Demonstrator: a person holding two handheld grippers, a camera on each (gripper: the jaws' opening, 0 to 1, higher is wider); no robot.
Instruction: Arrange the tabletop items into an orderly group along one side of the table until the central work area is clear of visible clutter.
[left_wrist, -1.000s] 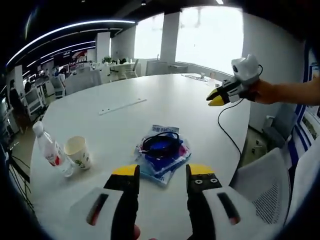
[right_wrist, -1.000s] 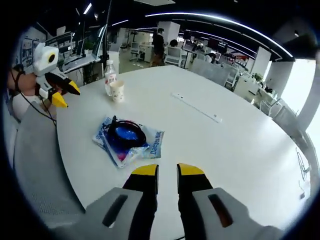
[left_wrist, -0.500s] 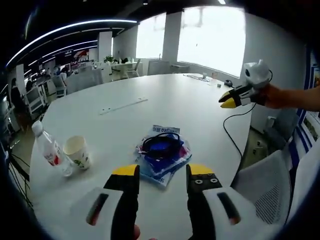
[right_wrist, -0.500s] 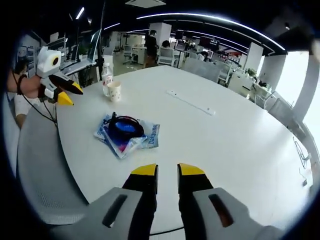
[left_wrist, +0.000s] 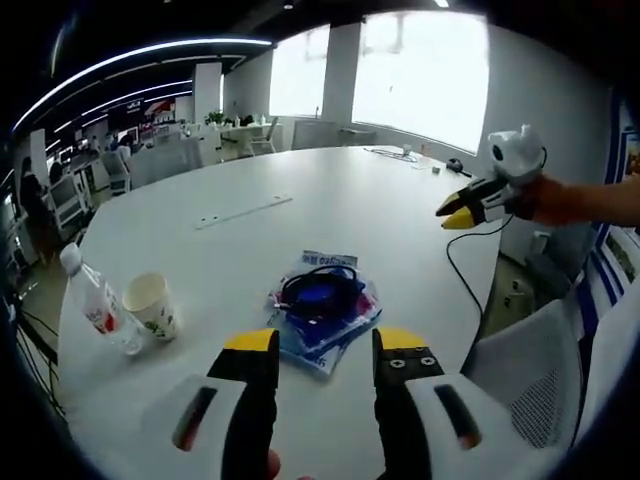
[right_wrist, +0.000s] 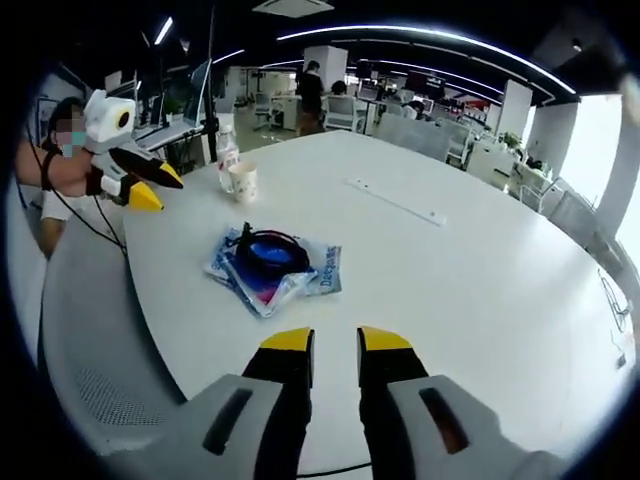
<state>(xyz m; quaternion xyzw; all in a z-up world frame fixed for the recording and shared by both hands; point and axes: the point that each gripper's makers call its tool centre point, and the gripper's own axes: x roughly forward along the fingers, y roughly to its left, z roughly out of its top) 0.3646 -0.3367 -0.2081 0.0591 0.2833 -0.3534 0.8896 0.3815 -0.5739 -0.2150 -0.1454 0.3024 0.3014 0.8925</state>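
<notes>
Clearly empty, both the left gripper (left_wrist: 325, 341) and right gripper (right_wrist: 335, 340) hover spread near the "Deeyeo" packet (right_wrist: 272, 276).

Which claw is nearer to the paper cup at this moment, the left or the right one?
Left. The left claw hangs just off the table edge beside the paper cup. The right claw is across the table, beyond the blue packet.

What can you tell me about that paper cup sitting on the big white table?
The paper cup is pale, cream-coloured, with a small printed pattern low on its side. It stands upright, mouth open, on the white table near the rounded edge. A clear plastic water bottle with a red label stands right beside it, seemingly touching. Its contents cannot be seen. The cup is apart from the blue packet pile, and neither gripper touches it.
</notes>
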